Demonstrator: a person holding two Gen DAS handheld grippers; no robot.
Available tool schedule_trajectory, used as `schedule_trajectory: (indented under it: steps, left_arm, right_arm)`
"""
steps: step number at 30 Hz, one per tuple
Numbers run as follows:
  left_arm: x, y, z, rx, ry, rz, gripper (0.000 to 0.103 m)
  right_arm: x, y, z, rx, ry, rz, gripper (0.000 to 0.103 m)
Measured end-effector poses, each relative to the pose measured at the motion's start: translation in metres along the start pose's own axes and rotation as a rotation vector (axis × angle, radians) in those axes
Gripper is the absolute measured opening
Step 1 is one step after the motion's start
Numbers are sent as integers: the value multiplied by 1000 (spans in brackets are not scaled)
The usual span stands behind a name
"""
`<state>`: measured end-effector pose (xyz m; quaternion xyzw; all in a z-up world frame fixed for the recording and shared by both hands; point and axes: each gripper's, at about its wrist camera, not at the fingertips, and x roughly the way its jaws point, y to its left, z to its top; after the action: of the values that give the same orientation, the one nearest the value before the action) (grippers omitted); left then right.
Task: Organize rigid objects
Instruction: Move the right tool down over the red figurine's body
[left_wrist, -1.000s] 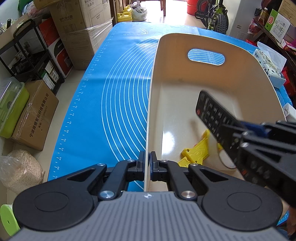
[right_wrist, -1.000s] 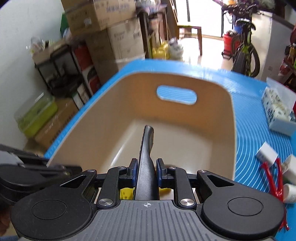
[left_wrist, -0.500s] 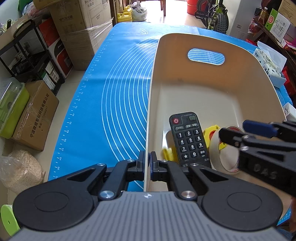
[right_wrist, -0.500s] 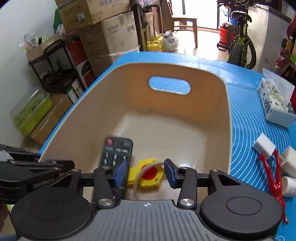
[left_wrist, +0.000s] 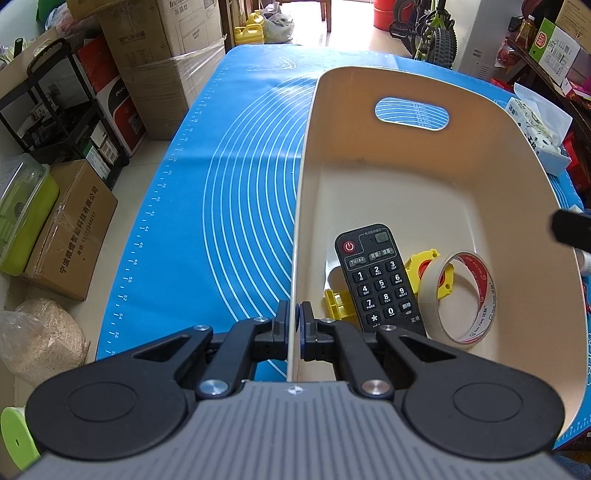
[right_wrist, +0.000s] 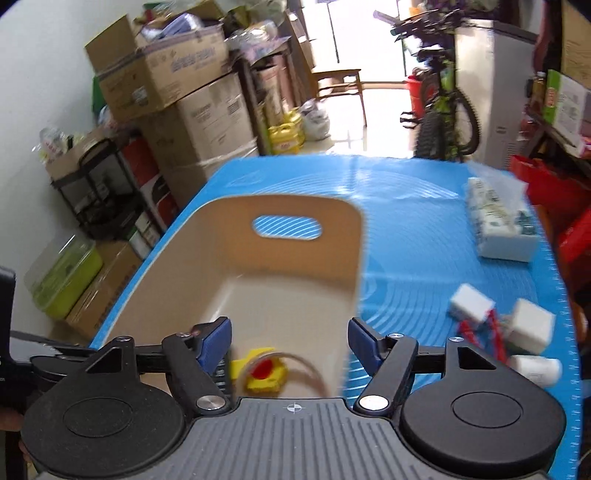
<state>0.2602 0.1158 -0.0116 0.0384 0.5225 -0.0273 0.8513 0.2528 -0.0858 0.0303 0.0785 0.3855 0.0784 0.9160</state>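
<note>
A cream bin (left_wrist: 424, 173) with a handle slot stands on the blue mat (left_wrist: 240, 192). My left gripper (left_wrist: 294, 321) is shut on the bin's near left wall. Inside lie a black remote (left_wrist: 376, 277), a yellow tape measure (left_wrist: 424, 264) and a roll of masking tape (left_wrist: 467, 295). My right gripper (right_wrist: 290, 341) hovers above the bin's near right part (right_wrist: 295, 266), its jaws opening with nothing between them. Only a tip of it shows at the right edge of the left wrist view. The tape measure (right_wrist: 262, 373) and tape roll (right_wrist: 295, 365) show blurred below it.
On the mat right of the bin lie white adapter blocks (right_wrist: 471, 302), a red cable (right_wrist: 491, 332), a white cylinder (right_wrist: 535, 367) and a tissue pack (right_wrist: 498, 221). Cardboard boxes (left_wrist: 162, 55) and a black rack (left_wrist: 62, 110) stand left of the table, a bicycle (right_wrist: 447, 107) behind it.
My right gripper let go of the remote, which now lies flat in the bin. Its jaws spread wide and it drew up and off to the right. The left gripper kept still.
</note>
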Motion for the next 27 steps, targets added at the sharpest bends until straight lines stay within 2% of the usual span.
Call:
schedule_trajectory:
  steps: [6,13,18,21,27]
  left_arm:
    - [0,0,0,-1,0,0,7]
    - [0,1,0,-1,0,0,7]
    - [0,1,0,-1,0,0,7]
    - [0,1,0,-1,0,0,7]
    - [0,1,0,-1,0,0,7]
  right_arm:
    - [-5,-48,-8,62,-4,-104,76]
    - [9,-94,-31,93,53,-204,76]
    - [26,-115,-49,75,103,-236,76]
    - [32,-129,-60,128,118,-239,76]
    - [42,-140,-66,145,117,-251,76]
